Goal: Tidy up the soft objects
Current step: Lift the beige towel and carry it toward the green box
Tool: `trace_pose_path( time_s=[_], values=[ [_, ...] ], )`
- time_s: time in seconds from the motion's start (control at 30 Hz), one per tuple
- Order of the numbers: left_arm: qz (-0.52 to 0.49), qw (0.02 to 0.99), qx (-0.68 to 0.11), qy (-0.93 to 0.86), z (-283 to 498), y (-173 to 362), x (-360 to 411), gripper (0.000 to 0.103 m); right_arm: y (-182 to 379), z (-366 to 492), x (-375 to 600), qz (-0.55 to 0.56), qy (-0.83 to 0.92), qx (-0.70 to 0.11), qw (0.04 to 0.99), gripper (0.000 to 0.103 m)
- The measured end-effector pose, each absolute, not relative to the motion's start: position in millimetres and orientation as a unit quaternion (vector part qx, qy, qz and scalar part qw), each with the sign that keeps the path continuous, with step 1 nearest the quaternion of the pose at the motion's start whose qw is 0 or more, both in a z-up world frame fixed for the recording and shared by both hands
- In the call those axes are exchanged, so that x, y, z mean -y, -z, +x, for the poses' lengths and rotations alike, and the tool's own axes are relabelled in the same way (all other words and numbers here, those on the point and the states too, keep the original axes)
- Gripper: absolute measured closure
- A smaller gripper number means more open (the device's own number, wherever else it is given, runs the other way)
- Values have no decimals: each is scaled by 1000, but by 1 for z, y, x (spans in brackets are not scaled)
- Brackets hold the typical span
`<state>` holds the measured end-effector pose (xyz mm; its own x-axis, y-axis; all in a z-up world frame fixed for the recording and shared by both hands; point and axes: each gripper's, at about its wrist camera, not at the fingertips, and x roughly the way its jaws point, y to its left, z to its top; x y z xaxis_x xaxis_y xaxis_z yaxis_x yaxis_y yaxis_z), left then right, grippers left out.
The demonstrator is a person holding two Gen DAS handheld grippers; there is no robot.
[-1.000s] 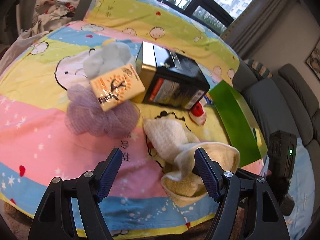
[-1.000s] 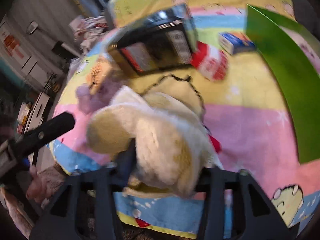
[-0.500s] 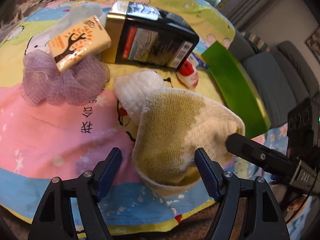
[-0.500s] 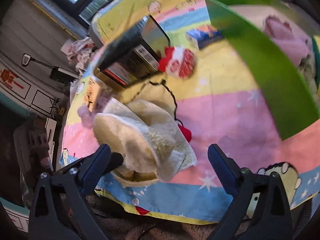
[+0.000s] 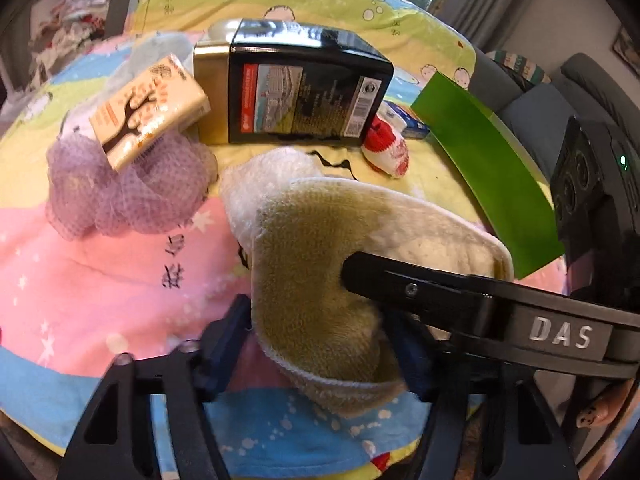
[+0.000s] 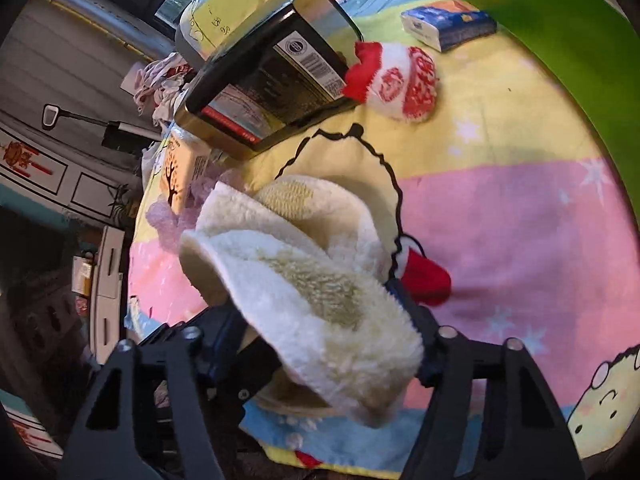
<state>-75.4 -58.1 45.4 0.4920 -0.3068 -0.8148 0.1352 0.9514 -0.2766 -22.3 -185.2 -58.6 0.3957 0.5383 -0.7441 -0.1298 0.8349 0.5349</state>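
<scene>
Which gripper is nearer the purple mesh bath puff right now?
Left. The left gripper is closed on the cream towel just beside the purple mesh puff. The right gripper grips the towel's far side, away from the puff.

The near half of the tabletop [image 5: 100, 280] is taken up by the cream fleece cloth [image 5: 320, 240], bunched between both claws, with the right claw [image 6: 320, 344] reaching across the front of the left claw [image 5: 320, 344]. Behind the cloth the way is walled off by the black tin box [image 5: 304, 92], with the purple mesh puff [image 5: 124, 188] and the tan carton [image 5: 152, 108] resting on it at its left and the red-and-white plush [image 5: 386, 148] and blue tissue pack [image 6: 448, 22] at its right. Open cover lies on the pink band left of the cloth and, in the right wrist view, on the pink and yellow stretch to its right, bounded farther right by the green board [image 5: 488, 168].
</scene>
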Motion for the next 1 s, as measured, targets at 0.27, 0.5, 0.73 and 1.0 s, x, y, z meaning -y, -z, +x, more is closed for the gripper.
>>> trace_pose_path(
  time_s=[0.27,0.5,0.73,1.0],
  values=[
    [-54,872,-464,147,-76,-57,77,79,51,-23,182,209,-227,-490,816,61],
    [-33,891,-426,153,-75,-93,90,79,19,-31,195,225,-248,-436,836,61],
    [-15,917,-359,174,-64,-148,115,79,-35,-33,222,241,-242,-362,867,59],
    [3,927,-302,224,-37,-187,154,79,-86,-24,270,243,-202,-289,904,59]
  ],
)
